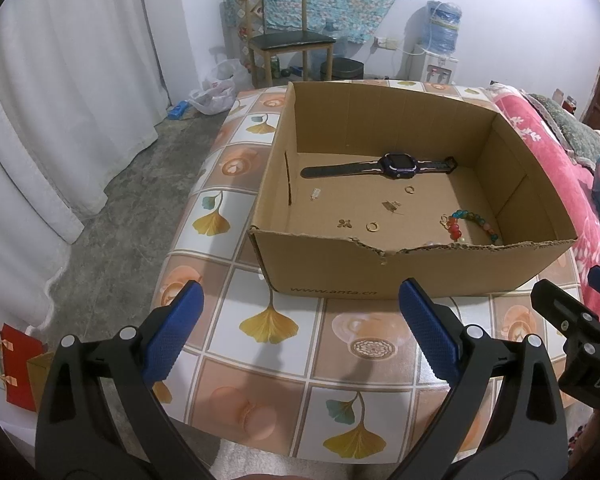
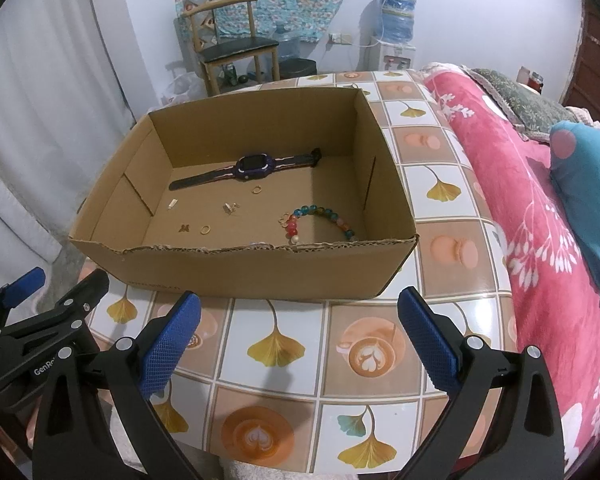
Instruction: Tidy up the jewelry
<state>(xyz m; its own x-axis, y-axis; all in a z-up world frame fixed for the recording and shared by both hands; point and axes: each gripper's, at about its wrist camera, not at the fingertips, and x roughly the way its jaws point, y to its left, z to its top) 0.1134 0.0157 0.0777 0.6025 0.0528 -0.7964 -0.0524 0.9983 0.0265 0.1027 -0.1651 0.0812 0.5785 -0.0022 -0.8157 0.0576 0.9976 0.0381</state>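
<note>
An open cardboard box [image 1: 420, 276] [image 2: 260, 272] stands on the patterned table. Inside lie a dark purple watch [image 1: 396, 166] [image 2: 252, 167], a coloured bead bracelet [image 1: 466, 226] [image 2: 320, 218], two small gold rings [image 1: 371, 227] [image 2: 205, 230], a butterfly-shaped piece [image 1: 345, 223] [image 2: 185, 228] and other small gold bits [image 1: 390, 206] [image 2: 230, 207]. My left gripper [image 1: 300, 308] hangs open above the table in front of the box, nothing between its blue pads. My right gripper [image 2: 300, 316] is likewise open and empty, just right of the left one.
The table's tiled cloth [image 1: 284, 360] [image 2: 292, 344] has bare room in front of the box. A red blanket [image 2: 532, 216] and a blue pillow [image 2: 588, 168] lie to the right. Beyond the table stand a chair [image 1: 288, 40] and a water dispenser [image 1: 440, 40]; the floor [image 1: 132, 200] drops off on the left.
</note>
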